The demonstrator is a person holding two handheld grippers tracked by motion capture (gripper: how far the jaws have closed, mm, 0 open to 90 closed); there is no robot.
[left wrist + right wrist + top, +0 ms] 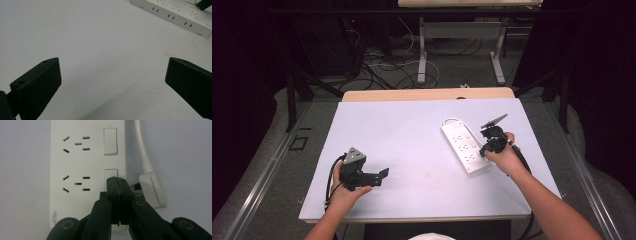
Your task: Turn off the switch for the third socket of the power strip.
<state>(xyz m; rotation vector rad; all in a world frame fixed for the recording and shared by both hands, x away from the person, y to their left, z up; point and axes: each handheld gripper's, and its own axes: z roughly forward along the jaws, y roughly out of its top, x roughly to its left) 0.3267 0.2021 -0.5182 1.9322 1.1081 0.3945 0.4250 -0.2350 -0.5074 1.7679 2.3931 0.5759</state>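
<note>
right gripper (117, 180): jaws squeezed tight together, nothing held, tips on a switch (110, 173) of the white power strip (464, 146) | power strip: table's (412, 130) 3 o'clock side | left gripper (112, 82): jaws wide apart, holding nothing, at 7 o'clock

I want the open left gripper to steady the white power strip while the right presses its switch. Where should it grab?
Judging by its shape, grip the power strip across its narrow width, jaws on the two long side walls, coming from above at the near end. That keeps clear of the right gripper on the switch and the plug alongside.
</note>
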